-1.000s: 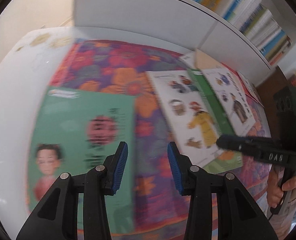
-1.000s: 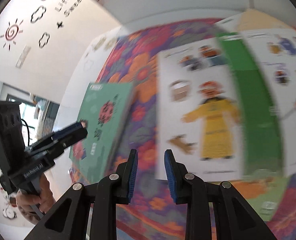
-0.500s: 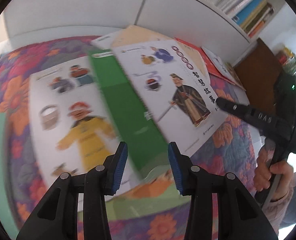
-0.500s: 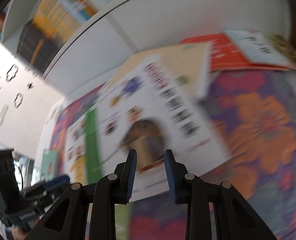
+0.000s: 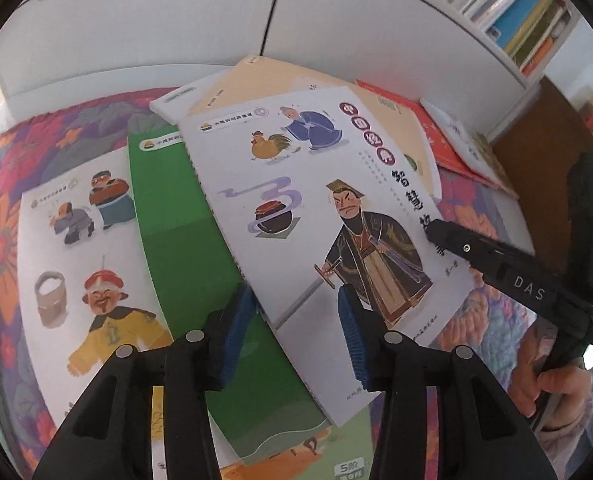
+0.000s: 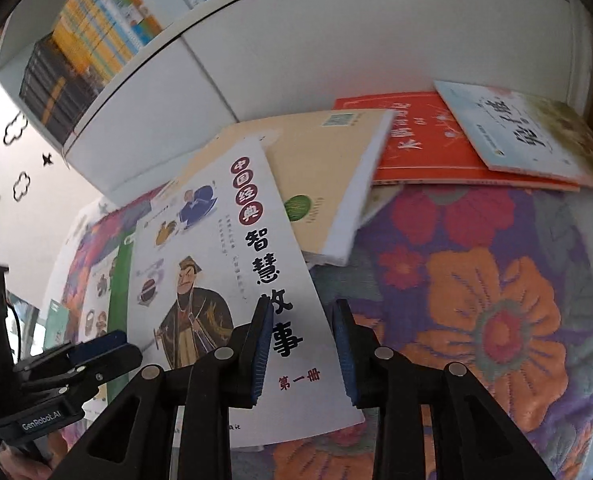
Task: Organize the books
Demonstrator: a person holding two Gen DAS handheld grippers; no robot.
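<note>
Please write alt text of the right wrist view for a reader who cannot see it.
The open right tongs hover over the right edge of a white storybook that lies on a floral cloth. Behind it lie tan, red and pale blue books, overlapping. The left tongs show at lower left.

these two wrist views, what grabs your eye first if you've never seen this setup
The white picture book with a scowling robed swordsman lies askew atop a green book and a tan book, on a loud floral cloth. The left gripper and right gripper, both open, hang over its near edge.
</note>
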